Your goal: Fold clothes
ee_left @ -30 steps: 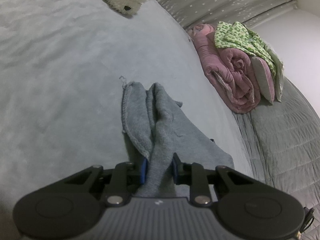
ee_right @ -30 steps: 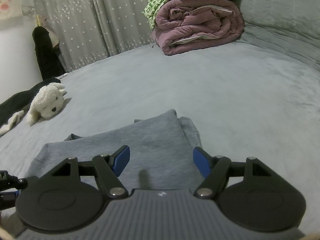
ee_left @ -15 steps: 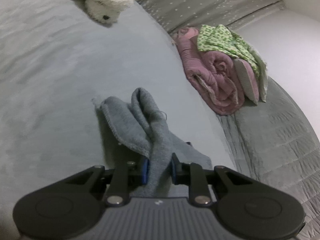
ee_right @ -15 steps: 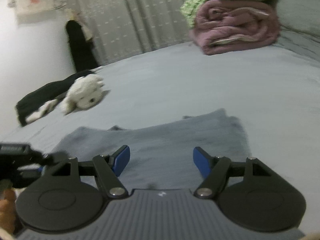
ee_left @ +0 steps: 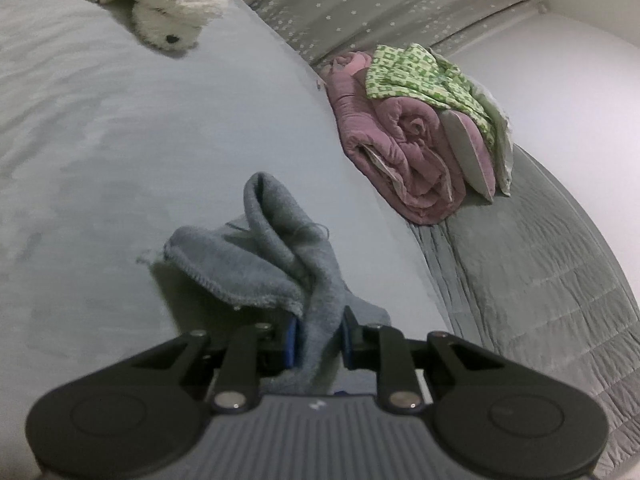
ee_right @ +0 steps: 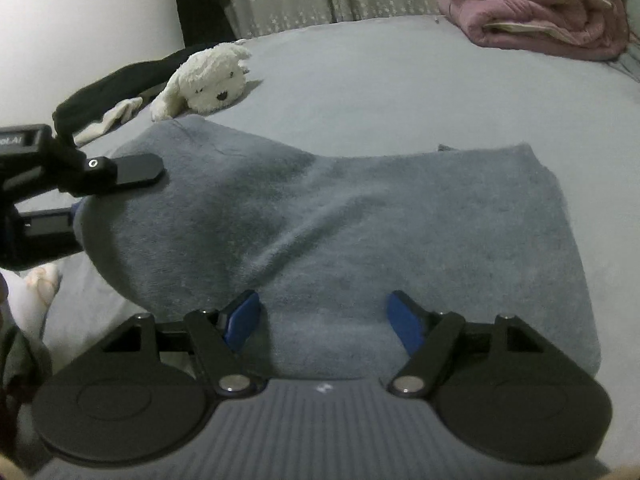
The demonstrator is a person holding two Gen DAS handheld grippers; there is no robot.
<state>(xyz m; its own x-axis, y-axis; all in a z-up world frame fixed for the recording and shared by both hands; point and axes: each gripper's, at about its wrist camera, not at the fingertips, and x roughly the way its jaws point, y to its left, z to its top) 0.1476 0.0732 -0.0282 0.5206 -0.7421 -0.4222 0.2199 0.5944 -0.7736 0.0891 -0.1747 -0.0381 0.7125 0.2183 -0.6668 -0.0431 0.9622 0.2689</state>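
Note:
A grey fleece garment (ee_right: 340, 220) lies folded on the bed in the right wrist view, its left end raised. My right gripper (ee_right: 323, 316) hovers open over the garment's near edge, blue pads wide apart with nothing pinched. At the left of that view a black finger (ee_right: 120, 168) of my left gripper lies across the raised end. In the left wrist view my left gripper (ee_left: 320, 338) is shut on a bunched strip of the grey garment (ee_left: 272, 268), which rises out of the jaws in thick folds above the bed.
A white plush toy (ee_right: 204, 80) lies at the far side of the bed beside a black garment (ee_right: 120, 88). A rolled pink duvet (ee_left: 400, 148) topped by a green patterned cloth (ee_left: 420, 72) sits near a quilted grey spread (ee_left: 540, 280). Curtains hang behind.
The left gripper has risen with the garment's end, whose folds now bunch closer to it. The right wrist view has swung left and lower, bringing the left gripper into sight.

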